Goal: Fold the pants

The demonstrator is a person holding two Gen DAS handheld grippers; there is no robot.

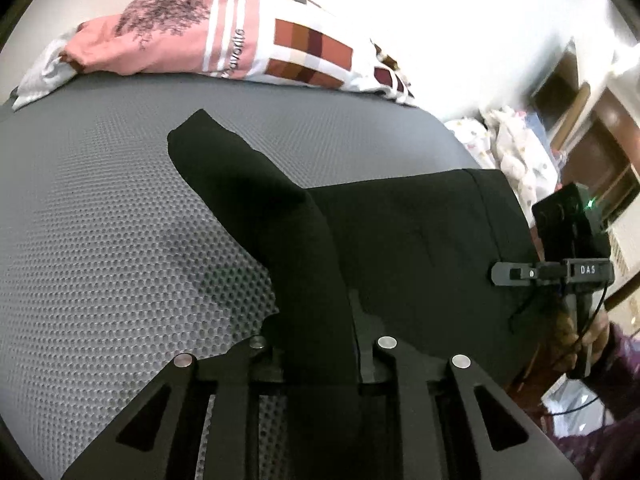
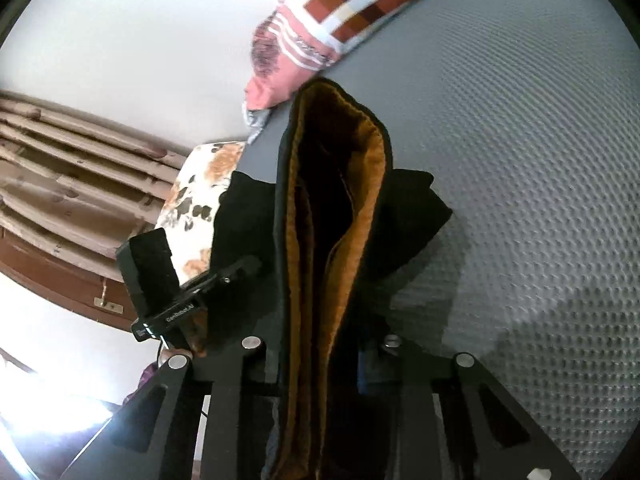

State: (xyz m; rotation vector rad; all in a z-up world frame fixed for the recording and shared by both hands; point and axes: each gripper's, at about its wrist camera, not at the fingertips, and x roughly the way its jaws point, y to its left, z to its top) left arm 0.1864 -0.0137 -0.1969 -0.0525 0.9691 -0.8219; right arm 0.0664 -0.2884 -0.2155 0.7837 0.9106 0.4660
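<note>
Black pants (image 1: 420, 240) lie on a grey dotted mattress (image 1: 120, 220). My left gripper (image 1: 320, 360) is shut on a fold of the black cloth that rises from the bed and runs up between its fingers. My right gripper (image 2: 320, 360) is shut on the pants' waist edge (image 2: 340, 200), lifted so the orange-brown lining shows. The right gripper also shows in the left wrist view (image 1: 552, 272) at the pants' right edge. The left gripper shows in the right wrist view (image 2: 192, 292) at the left.
A pile of pink and checked clothes (image 1: 240, 40) lies at the far side of the mattress. A floral bundle (image 1: 508, 148) sits past the bed's right edge. Wooden furniture (image 2: 60, 184) stands beside the bed. A floral cushion (image 2: 200, 200) lies near it.
</note>
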